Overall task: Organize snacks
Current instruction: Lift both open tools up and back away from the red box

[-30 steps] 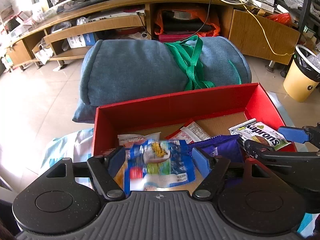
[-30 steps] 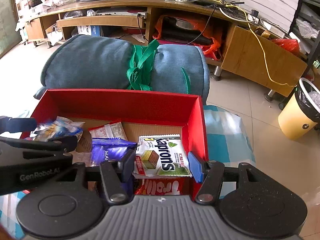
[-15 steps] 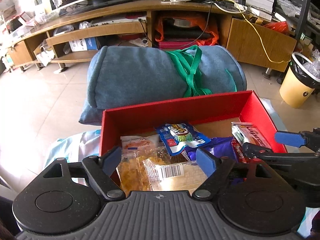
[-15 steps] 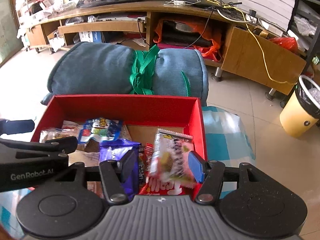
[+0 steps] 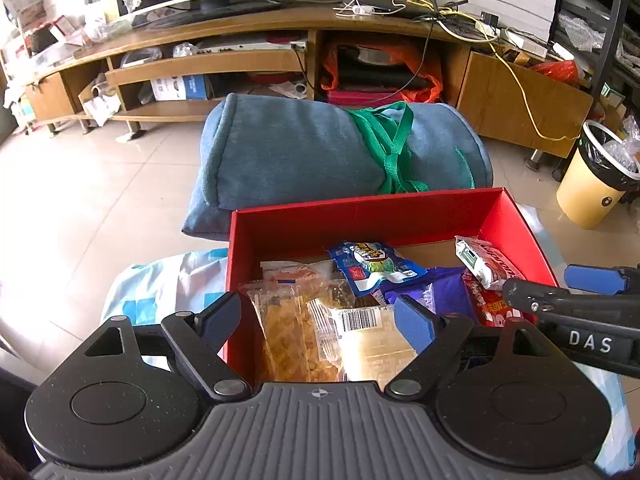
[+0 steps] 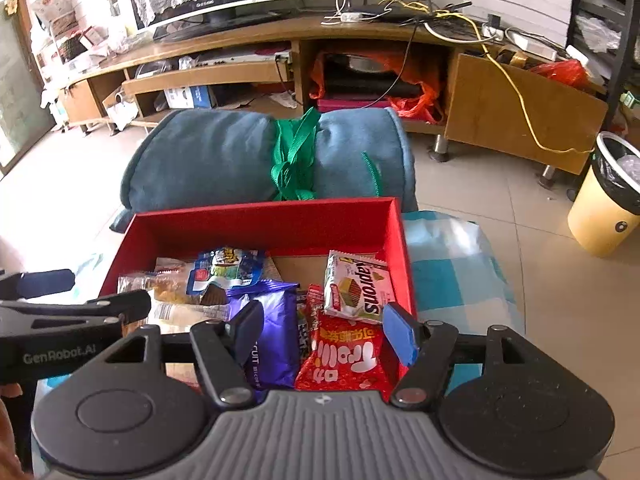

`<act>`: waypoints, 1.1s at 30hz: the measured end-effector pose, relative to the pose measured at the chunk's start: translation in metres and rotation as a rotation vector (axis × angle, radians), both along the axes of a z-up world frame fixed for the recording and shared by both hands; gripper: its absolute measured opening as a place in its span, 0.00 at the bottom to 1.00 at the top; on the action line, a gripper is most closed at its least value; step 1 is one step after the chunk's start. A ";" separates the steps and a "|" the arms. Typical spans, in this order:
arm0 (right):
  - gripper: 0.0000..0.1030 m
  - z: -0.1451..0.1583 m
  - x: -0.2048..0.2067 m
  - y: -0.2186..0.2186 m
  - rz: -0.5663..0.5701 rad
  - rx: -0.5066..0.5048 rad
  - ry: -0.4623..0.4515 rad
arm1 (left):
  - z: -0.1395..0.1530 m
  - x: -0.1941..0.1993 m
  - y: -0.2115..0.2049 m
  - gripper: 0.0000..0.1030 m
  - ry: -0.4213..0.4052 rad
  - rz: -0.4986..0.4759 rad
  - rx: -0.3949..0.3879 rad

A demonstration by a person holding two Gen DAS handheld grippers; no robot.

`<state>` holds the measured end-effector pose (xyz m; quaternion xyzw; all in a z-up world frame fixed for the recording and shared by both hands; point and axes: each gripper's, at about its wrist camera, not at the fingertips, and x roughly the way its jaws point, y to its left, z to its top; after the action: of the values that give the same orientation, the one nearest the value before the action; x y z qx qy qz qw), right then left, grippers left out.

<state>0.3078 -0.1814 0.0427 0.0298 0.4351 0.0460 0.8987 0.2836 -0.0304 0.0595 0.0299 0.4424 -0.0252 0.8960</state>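
A red box holds several snack packets. In the left wrist view a blue packet, a clear packet of yellow crisps and a barcoded packet lie in it. In the right wrist view the green-and-white Kaprons packet, a red Trolli packet and a purple packet lie at the box's right end. My left gripper is open and empty above the box's near left. My right gripper is open and empty above the near right.
A rolled blue blanket tied with a green strap lies just behind the box. A blue-and-white checked cloth covers the surface under the box. A yellow bin stands on the floor at right. A wooden TV cabinet is behind.
The left gripper let go of the blue packet and the right let go of the Kaprons packet; both now lie in the box. Both grippers have drawn back and up.
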 end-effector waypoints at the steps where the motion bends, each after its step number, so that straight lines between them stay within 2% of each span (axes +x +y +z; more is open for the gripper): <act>1: 0.59 0.001 -0.002 0.001 -0.004 -0.007 -0.003 | 0.000 -0.001 0.000 0.86 -0.002 0.002 0.000; 12: 0.60 -0.006 -0.020 0.004 -0.025 -0.017 0.028 | -0.004 -0.021 -0.002 0.86 0.008 0.003 0.014; 33: 0.65 -0.010 -0.090 0.010 -0.029 -0.004 0.061 | -0.011 -0.082 -0.001 0.87 0.026 -0.018 0.017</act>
<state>0.2180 -0.1713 0.0326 0.0357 0.4619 0.0310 0.8857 0.2020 -0.0318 0.0480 0.0415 0.4537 -0.0300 0.8897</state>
